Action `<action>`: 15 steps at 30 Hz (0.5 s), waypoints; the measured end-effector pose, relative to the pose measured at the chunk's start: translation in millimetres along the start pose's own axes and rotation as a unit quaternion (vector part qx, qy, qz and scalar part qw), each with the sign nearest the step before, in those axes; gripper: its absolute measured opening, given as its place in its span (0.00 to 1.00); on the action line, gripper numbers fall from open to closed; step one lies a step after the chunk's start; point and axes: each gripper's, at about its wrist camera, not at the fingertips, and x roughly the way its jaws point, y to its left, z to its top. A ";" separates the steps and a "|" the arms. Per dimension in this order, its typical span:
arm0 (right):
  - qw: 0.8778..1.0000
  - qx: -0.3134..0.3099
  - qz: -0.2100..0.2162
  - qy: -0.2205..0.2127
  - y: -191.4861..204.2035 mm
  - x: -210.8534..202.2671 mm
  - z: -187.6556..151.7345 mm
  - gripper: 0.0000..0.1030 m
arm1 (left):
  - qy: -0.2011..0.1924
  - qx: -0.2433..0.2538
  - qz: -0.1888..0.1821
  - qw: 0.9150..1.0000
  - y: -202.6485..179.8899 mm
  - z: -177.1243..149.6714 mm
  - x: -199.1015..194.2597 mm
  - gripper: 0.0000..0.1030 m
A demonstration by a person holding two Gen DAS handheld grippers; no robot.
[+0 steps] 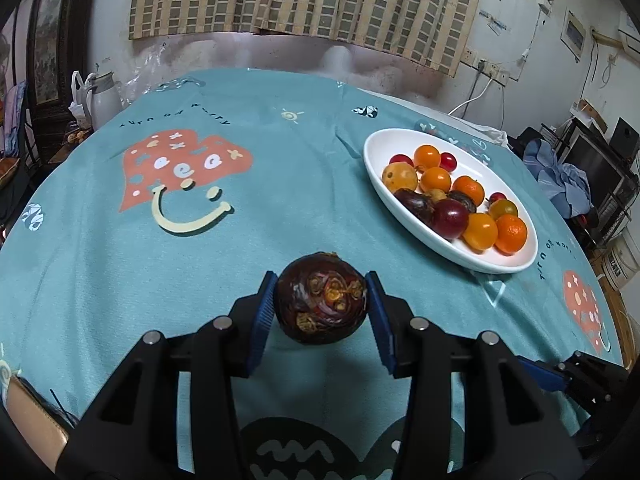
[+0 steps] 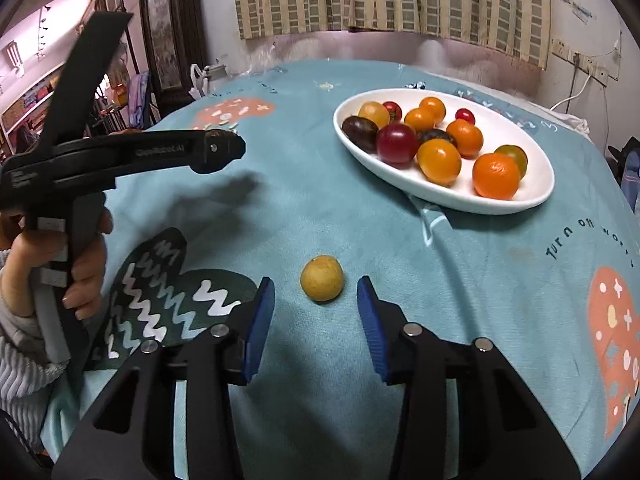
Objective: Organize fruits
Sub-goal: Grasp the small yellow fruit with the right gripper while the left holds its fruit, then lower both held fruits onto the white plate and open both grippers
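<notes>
My left gripper (image 1: 321, 288) is shut on a dark purple round fruit (image 1: 321, 303) and holds it above the teal tablecloth. A white oval plate (image 1: 384, 148) with several orange, red, yellow and purple fruits lies to its far right. In the right wrist view my right gripper (image 2: 316, 294) is open, its blue pads on either side of a small yellow fruit (image 2: 322, 283) that rests on the cloth. The plate (image 2: 532, 200) lies beyond it to the right. The left gripper's body (image 2: 132, 152) shows held up at the left.
The round table is covered by a teal patterned cloth (image 1: 280, 184). A white kettle (image 1: 105, 98) stands at the far left edge. Curtains and a wall with sockets lie behind. Furniture and clothes (image 1: 560, 176) stand to the right of the table.
</notes>
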 end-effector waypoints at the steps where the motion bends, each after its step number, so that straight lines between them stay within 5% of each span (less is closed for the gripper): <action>1: 1.000 0.001 -0.003 0.001 0.5 1.5 0.8 0.42 | 0.000 0.000 -0.001 1.000 -1.3 1.1 1.6 0.44; 15: 1.000 0.020 0.009 0.019 -5.0 13.9 7.0 0.24 | 0.027 0.029 0.001 0.999 -12.9 -7.0 14.7 0.44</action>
